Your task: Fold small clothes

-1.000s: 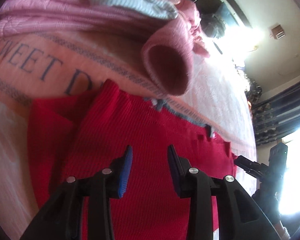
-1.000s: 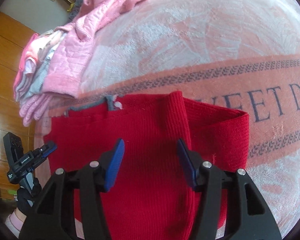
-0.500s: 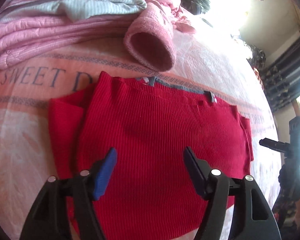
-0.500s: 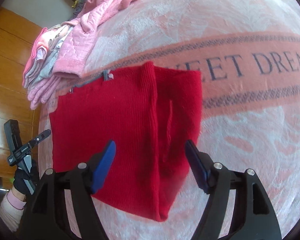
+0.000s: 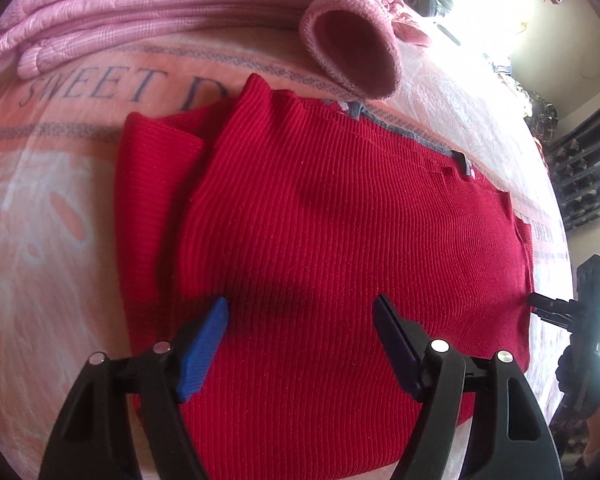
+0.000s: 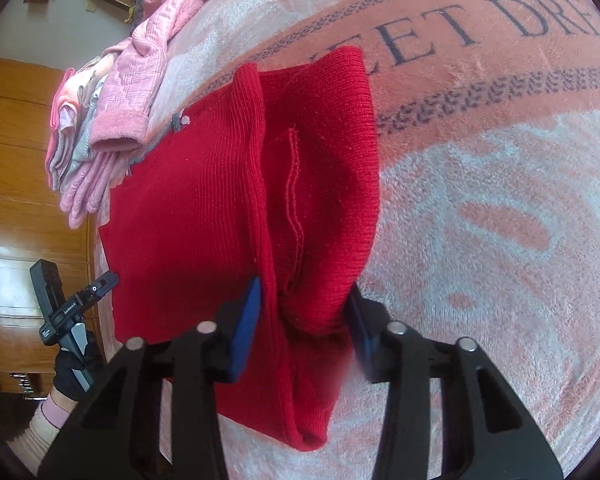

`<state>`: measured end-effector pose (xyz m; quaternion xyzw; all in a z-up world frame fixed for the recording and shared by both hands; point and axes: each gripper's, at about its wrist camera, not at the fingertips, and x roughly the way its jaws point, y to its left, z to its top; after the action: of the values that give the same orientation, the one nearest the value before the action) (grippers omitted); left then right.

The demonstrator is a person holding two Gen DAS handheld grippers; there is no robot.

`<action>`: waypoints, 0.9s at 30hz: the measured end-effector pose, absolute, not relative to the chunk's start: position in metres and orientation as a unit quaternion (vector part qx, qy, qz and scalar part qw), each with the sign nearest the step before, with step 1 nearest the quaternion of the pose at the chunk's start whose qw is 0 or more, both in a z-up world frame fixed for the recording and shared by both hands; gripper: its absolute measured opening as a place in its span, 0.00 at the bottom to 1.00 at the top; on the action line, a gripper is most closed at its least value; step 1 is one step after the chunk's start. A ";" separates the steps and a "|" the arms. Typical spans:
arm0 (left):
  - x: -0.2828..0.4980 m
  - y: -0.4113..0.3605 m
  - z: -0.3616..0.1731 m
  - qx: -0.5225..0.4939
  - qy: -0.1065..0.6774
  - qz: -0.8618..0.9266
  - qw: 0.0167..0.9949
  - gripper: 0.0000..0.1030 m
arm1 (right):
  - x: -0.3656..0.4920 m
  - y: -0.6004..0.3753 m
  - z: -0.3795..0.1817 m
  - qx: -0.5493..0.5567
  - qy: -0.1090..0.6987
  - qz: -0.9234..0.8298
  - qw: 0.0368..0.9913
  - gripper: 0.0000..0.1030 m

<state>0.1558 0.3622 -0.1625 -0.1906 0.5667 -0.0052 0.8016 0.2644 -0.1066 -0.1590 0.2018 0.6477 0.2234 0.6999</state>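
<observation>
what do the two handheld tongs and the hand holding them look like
Both tongs are black plastic frames with silver round bolts and ribbed blue pads on the fingers: the left tongs and the right tongs. In the right wrist view, the hand on the left tongs' black grip wears a black glove over a pale pink ribbed cuff.

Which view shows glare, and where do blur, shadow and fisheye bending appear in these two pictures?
Left wrist view: window glare burns out the top right; soft shadows lie on the red sweater. Right wrist view: even light, the blanket lettering curves with the lens, and the right gripper has a blurred right fingertip.
</observation>
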 end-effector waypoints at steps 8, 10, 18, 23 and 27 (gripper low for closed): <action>0.159 0.357 -0.168 -0.182 0.568 -0.007 0.803 0.73 | 0.262 -0.105 -0.160 0.195 0.648 0.223 0.701 0.21; 0.161 0.356 -0.170 -0.184 0.567 -0.008 0.803 0.74 | 0.262 -0.105 -0.161 0.199 0.648 0.221 0.701 0.21; 0.161 0.360 -0.168 -0.203 0.562 -0.013 0.802 0.77 | 0.257 -0.100 -0.143 0.221 0.640 0.217 0.704 0.17; 0.148 0.369 -0.154 -0.231 0.549 -0.033 0.802 0.76 | 0.253 -0.058 -0.085 0.239 0.594 0.273 0.718 0.14; 0.138 0.375 -0.146 -0.228 0.545 -0.047 0.805 0.76 | 0.255 0.013 -0.057 0.208 0.584 0.328 0.713 0.12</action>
<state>0.1375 0.3747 -0.1460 -0.2284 0.5451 -0.0475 0.8052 0.2546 0.0128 -0.0566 0.2081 0.5839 0.3282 0.7128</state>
